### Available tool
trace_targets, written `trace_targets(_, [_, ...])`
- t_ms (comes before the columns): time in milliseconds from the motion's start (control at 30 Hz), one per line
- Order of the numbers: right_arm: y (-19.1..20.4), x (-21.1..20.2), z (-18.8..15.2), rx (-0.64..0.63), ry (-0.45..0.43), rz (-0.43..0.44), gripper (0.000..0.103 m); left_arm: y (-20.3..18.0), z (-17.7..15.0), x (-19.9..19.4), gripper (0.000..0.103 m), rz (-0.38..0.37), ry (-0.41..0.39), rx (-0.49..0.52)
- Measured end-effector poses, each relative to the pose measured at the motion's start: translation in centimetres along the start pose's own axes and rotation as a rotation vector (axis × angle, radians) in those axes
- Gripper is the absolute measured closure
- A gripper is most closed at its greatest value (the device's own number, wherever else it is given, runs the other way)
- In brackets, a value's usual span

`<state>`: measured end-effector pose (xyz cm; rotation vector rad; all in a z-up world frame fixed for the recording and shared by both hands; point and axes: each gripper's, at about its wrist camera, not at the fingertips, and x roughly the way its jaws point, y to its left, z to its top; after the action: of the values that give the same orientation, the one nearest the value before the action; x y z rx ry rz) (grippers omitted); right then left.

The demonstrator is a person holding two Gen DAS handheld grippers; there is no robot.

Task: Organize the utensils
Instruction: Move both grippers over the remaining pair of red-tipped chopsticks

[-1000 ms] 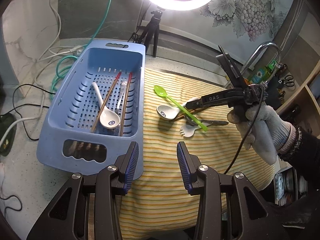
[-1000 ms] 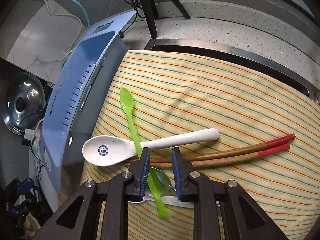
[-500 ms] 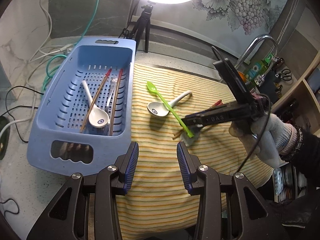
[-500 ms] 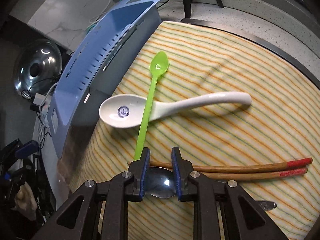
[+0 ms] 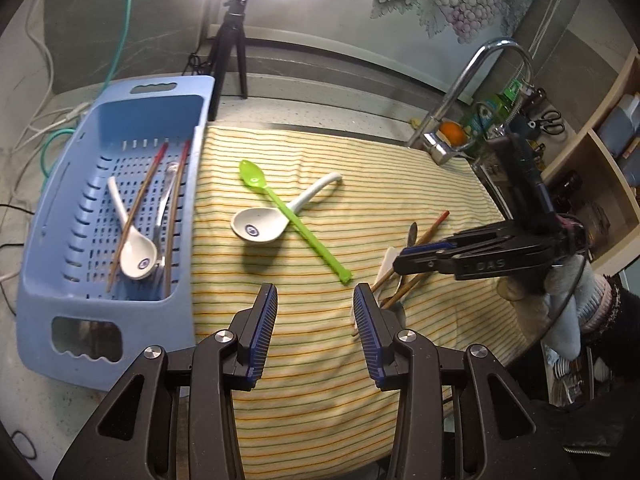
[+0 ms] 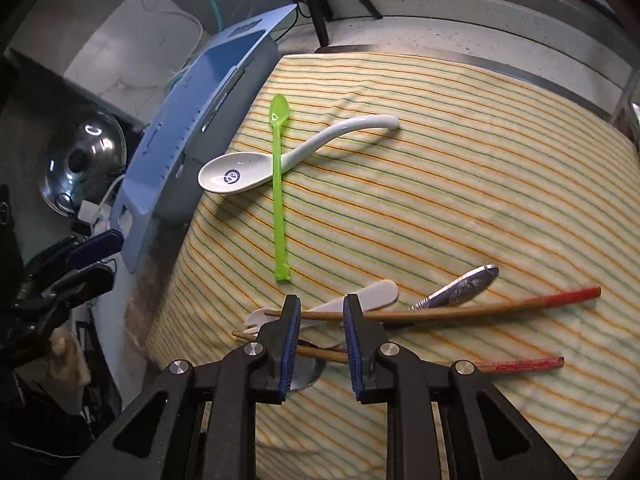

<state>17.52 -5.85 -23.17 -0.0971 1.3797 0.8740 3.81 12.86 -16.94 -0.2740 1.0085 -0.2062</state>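
Utensils lie tangled on the striped cloth (image 6: 460, 184): chopsticks (image 6: 440, 312) cross a spork (image 6: 360, 298) and metal spoon (image 6: 464, 286). Right claw (image 6: 320, 320), jaws narrowly apart, empty, could drag neighbours. Left claw (image 5: 316, 316) apart, empty. Basket (image 5: 44, 240) holds chopsticks, spoons.

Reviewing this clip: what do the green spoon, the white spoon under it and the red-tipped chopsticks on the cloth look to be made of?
Green spoon: likely plastic, translucent with a glossy, moulded look. White spoon: probably glazed ceramic, smooth and shiny with a printed blue emblem in the bowl, though melamine cannot be ruled out. Chopsticks: apparently wood or bamboo, brown and matte, with ends coated red.
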Motion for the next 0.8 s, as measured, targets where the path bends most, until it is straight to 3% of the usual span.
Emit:
trace_targets(200, [-3.4,-2.3,-3.2,0.214,-0.06,0.034,0.083,-1.8,0.1,1.6,0.065,-0.048,0.039,0.053])
trace_targets(333, [-5.1,-2.1,-4.6,0.286,-0.042,0.013,0.083,-3.7,0.4,3.6,0.065,-0.093,0.083,0.095])
trace_targets(500, [-6.5,-1.8,-4.8,0.356,-0.066,0.003,0.083,-6.5,1.5,7.3,0.065,-0.116,0.143,0.191])
trace_targets(800, [-8.5,-1.5,-4.2,0.453,-0.106,0.063,0.083,-6.5,2.4,11.7,0.065,-0.148,0.25,0.19])
